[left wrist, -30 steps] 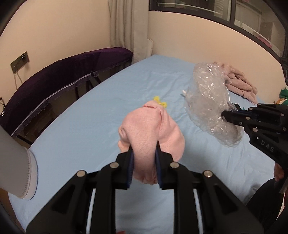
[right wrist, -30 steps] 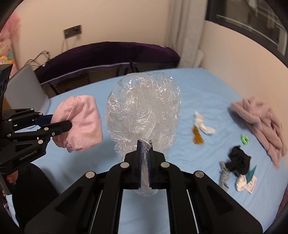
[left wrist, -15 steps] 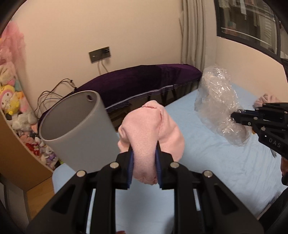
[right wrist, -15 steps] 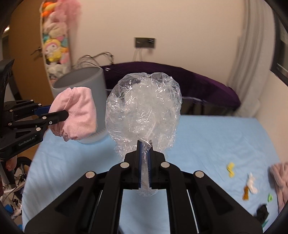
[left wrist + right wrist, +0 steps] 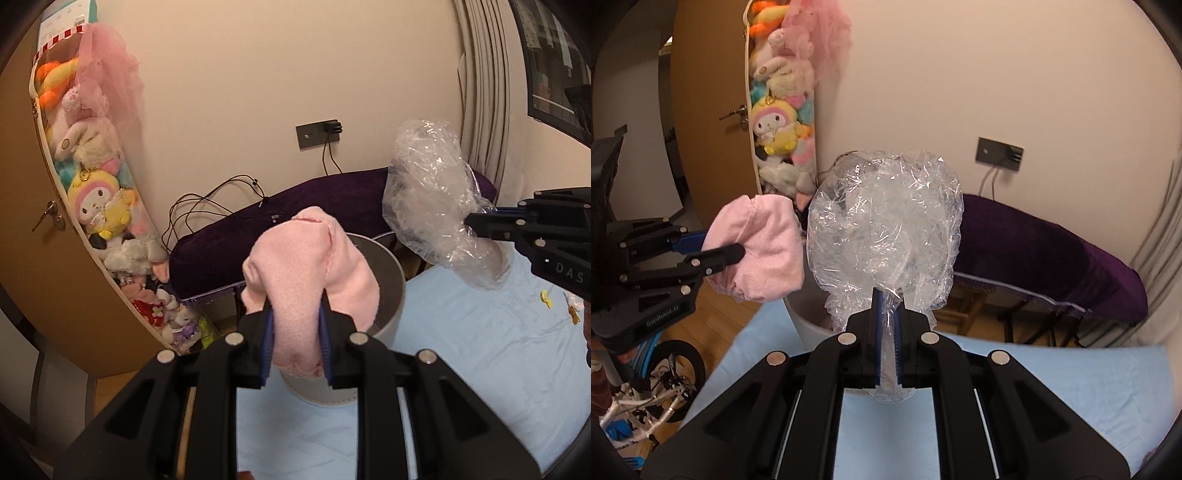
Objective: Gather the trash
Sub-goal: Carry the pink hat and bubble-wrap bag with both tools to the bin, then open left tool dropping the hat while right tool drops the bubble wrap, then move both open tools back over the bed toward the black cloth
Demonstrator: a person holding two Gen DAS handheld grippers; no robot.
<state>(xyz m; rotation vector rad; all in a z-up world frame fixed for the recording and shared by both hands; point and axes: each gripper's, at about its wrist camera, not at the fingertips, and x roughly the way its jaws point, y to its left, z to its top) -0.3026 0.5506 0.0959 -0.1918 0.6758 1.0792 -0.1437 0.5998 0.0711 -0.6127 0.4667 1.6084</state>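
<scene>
From where the left gripper (image 5: 295, 332) looked out, the pink cloth (image 5: 310, 266) hid most of the grey bin (image 5: 391, 291) behind it, yet a strip of rim and the base on the blue bedsheet (image 5: 480, 350) showed, along with a few yellow and orange scraps (image 5: 546, 298) lying far off on the sheet to the right; the other camera caught none of those scraps. The right gripper (image 5: 886, 325) saw instead a wedge of wooden floor (image 5: 713, 325) and a small bicycle (image 5: 661, 373) at lower left, and only a pale sliver of the bin (image 5: 809, 314) beneath the clear plastic bag (image 5: 886, 225). Both views took in the hanging rack of plush toys (image 5: 96, 206) and the purple-covered bench (image 5: 295, 210) along the wall. The left gripper's fingers were pinched on the bunched pink cloth, holding it in the air in front of the bin's mouth; the right gripper's were pressed together on the twisted neck of the plastic bag, which hung just to the right of the bin. White letters reading "DAS" showed on the right gripper's body in the left view, and what looked like "GenRobot.AI" on the left gripper's body in the right view, though that print was faint. Half a second before, the bin had stood off to the left of the cloth, tilted toward the camera; now it sat directly behind the cloth, and door, toys and floor had swung into view.
</scene>
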